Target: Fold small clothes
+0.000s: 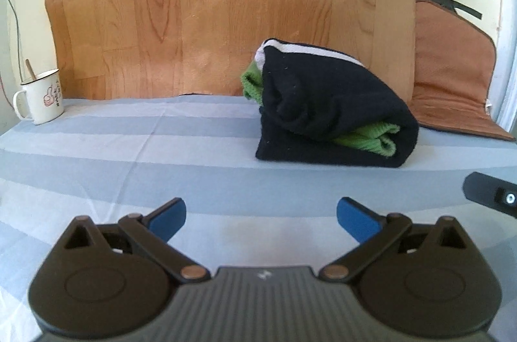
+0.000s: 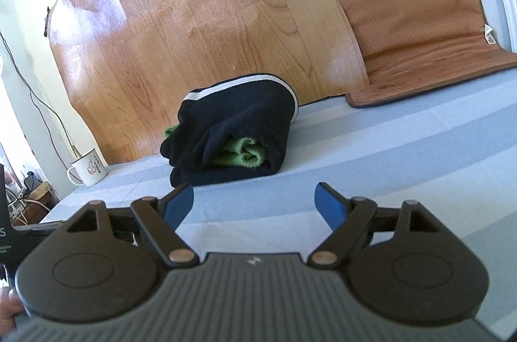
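Note:
A folded dark navy garment (image 1: 332, 109) with a white stripe and green cloth tucked inside lies on the grey-blue striped sheet (image 1: 129, 154), near the wood-pattern back panel. It also shows in the right wrist view (image 2: 236, 129). My left gripper (image 1: 261, 221) is open and empty, low over the sheet, well in front and to the left of the garment. My right gripper (image 2: 255, 203) is open and empty, just in front of the garment. A part of the right gripper (image 1: 491, 193) shows at the right edge of the left wrist view.
A white enamel mug (image 1: 40, 98) with a spoon stands at the back left; it also shows in the right wrist view (image 2: 89, 171). A brown padded mat (image 2: 420, 28) leans at the back right. The wood-pattern panel (image 1: 210, 9) stands behind. The sheet's left edge drops off beside cables.

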The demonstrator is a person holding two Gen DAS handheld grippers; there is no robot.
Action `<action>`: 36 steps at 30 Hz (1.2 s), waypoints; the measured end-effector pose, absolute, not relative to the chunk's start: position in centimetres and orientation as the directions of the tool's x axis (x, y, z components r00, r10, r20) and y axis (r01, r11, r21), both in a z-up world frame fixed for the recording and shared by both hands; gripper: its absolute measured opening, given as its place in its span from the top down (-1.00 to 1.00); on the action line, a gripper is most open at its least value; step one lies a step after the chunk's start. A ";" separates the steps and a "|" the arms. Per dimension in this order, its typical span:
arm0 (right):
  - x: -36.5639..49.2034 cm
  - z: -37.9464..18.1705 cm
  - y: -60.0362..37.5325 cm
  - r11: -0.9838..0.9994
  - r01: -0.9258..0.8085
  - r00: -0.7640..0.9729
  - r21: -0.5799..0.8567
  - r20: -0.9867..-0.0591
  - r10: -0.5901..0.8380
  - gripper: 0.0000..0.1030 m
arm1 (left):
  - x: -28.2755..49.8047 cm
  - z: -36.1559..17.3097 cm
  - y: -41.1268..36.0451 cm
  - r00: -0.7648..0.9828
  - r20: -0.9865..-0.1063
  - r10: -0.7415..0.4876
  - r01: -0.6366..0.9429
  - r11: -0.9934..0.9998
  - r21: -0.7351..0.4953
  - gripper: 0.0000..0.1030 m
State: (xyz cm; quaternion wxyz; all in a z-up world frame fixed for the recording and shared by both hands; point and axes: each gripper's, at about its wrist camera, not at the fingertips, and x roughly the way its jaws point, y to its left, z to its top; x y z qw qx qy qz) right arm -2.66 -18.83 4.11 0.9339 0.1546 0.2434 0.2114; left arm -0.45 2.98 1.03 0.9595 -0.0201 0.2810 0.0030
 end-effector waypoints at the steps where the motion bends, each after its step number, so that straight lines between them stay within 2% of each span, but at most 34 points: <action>1: -2.6 4.1 -18.8 0.863 -0.319 0.793 0.392 -0.389 0.469 -0.63 | -0.4 1.0 3.0 0.841 -0.541 -0.001 -0.023 0.999 -0.038 -0.99; 27: -2.5 3.9 -18.5 0.867 -0.318 0.784 0.384 -0.406 0.468 -0.64 | -1.0 1.3 3.4 0.855 -0.519 0.003 -0.036 0.998 -0.055 -0.99; 36: -2.2 3.9 -18.5 0.867 -0.315 0.781 0.386 -0.413 0.468 -0.64 | -1.3 1.3 2.6 0.855 -0.519 -0.016 0.008 1.000 -0.017 -0.99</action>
